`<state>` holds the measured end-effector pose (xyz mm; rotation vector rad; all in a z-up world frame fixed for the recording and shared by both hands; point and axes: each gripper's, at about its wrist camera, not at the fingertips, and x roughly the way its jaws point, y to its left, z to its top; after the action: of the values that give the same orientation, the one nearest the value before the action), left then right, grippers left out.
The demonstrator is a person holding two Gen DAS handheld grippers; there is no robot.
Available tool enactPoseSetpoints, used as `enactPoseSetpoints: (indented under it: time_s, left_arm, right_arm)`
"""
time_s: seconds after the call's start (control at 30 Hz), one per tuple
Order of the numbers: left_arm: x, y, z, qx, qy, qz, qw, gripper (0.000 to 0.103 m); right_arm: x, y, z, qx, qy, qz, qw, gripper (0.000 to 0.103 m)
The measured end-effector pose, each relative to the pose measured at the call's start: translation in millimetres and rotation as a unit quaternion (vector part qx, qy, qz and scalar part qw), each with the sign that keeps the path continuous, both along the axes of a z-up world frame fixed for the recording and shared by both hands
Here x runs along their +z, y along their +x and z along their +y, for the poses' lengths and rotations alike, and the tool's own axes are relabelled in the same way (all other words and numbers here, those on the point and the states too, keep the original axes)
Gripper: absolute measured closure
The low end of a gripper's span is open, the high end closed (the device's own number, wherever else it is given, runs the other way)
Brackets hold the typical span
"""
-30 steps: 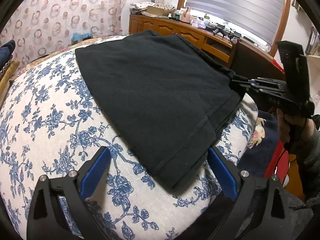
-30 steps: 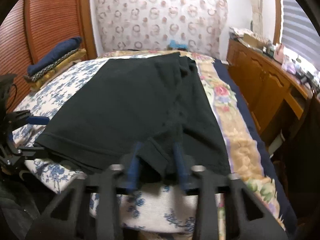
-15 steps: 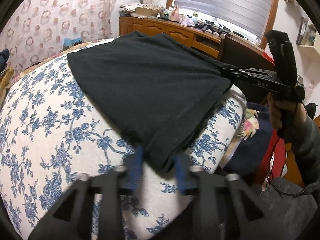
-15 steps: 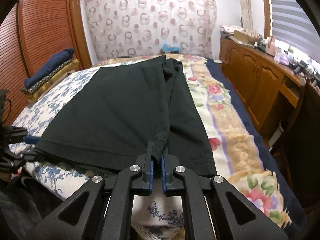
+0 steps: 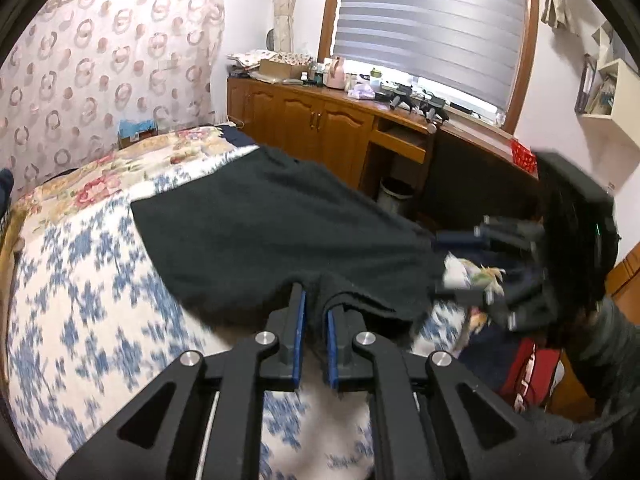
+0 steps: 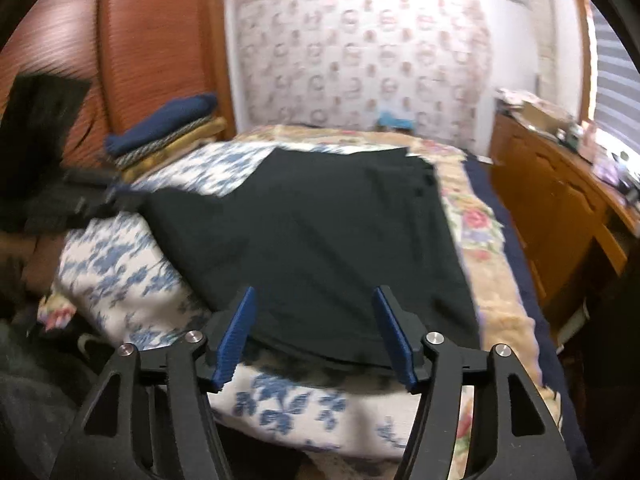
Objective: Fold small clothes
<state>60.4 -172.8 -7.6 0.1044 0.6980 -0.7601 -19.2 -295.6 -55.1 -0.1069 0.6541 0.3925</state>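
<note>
Your left gripper point(image 5: 313, 312) is pinching the near hem of the dark garment point(image 5: 280, 236), its blue pads pressed together on a bunched fold of cloth. Your right gripper point(image 6: 314, 324) has just been opening; its fingers point(image 6: 236, 332) now stand spread, with the garment's edge lying between them but not pressed by either pad.

The garment lies spread across the foot end of the bed point(image 6: 120, 268), on a white cover with blue flowers; a cream blanket with pink roses point(image 6: 476, 224) runs along the bed's window side, over a navy layer.

Behind the bed hangs a pale curtain with ring patterns point(image 6: 360, 52). A stack of folded cloths point(image 6: 164, 136), navy on top, sits by the reddish wooden doors point(image 6: 156, 40). Along the window wall runs a wooden cabinet point(image 5: 320, 120) cluttered with boxes and bottles, under grey slatted blinds point(image 5: 432, 24). A small bin point(image 5: 394, 196) stands in the gap beneath the cabinet's drawer.
</note>
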Motion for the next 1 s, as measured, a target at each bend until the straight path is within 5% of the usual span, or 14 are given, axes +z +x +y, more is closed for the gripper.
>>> enactPoseSetpoints:
  time_s: [0.33, 0.7, 0.87, 0.93, 1.0]
  left_arm:
    - [5, 31, -7, 0.013, -0.01, 0.004, 0.9999, 0.101]
    - [19, 46, 5, 0.026, -0.033, -0.005, 0.9991, 0.101]
    - [20, 63, 10, 0.028, -0.045, 0.001, 0.9986, 0.101]
    - [20, 71, 12, 0.03, -0.048, 0.003, 0.9984, 0.101]
    - [23, 80, 16, 0.034, -0.049, 0.002, 0.9982, 0.101]
  right_arm:
    - [-23, 8, 17, 0.047, -0.012, 0.042, 0.998, 0.037]
    - [-29, 24, -6, 0.031, -0.043, 0.044, 0.998, 0.037]
    - [-31, 36, -9, 0.036, -0.066, 0.048, 0.996, 0.063]
    - [-30, 43, -7, 0.042, -0.083, 0.044, 0.995, 0.092]
    - [-20, 50, -9, 0.046, -0.083, 0.033, 0.995, 0.095]
